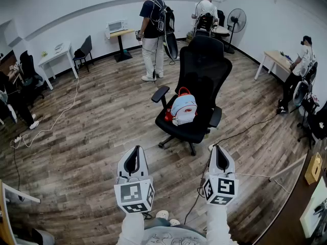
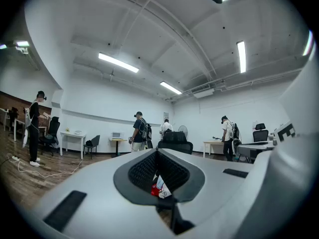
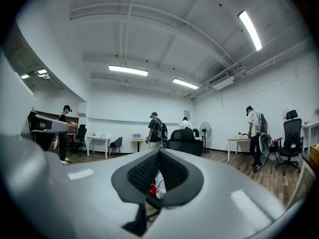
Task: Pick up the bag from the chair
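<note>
No readable text, label, brand or number anywhere, only wordless black-and-white square markers [image 1: 131, 193]

An office room: a black office chair [image 1: 204, 60] in the middle, a white desk [image 1: 56, 53] at 10 o'clock, a fan [image 1: 236, 20] at 1 o'clock, wood floor [image 1: 92, 137], long ceiling lights [image 2: 118, 62]

The bag [image 1: 183, 108] was pale blue with red trim; the chair [image 1: 200, 80] was black. The floor [image 1: 92, 131] was brown wood grain. The left claw [image 1: 134, 152] and right claw [image 1: 221, 151] were grey-white, patterned behind with black-and-white squares.
</note>
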Tool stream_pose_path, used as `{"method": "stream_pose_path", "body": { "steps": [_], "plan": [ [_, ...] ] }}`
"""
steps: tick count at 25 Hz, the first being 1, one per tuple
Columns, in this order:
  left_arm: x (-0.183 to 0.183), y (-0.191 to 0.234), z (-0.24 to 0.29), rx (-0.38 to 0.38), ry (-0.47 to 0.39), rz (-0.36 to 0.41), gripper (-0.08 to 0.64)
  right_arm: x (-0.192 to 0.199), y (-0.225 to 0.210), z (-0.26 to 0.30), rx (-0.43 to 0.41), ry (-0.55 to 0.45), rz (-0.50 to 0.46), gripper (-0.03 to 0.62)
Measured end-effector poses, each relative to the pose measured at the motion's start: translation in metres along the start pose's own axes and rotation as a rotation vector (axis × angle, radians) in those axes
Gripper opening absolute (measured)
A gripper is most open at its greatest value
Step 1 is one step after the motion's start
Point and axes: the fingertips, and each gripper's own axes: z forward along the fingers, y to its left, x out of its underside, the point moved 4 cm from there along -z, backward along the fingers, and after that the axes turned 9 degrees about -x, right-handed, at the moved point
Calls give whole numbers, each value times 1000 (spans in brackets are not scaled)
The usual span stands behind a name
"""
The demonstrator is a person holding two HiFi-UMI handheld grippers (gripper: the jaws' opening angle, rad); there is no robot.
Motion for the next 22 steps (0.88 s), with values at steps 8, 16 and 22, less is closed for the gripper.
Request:
{"method": "stream_pose_path", "body": {
  "steps": [8, 16, 22],
  "plan": [
    [-1, 5, 5, 4, -7, 6, 6, 4, 4, 7, 0, 6, 2, 9],
    [7, 17, 22, 6, 6, 4, 6, 8, 11, 24, 2, -8, 8, 9],
    [11, 31, 42, 19, 21, 12, 6, 13, 19, 42, 25, -2, 11, 11]
  ]
}}
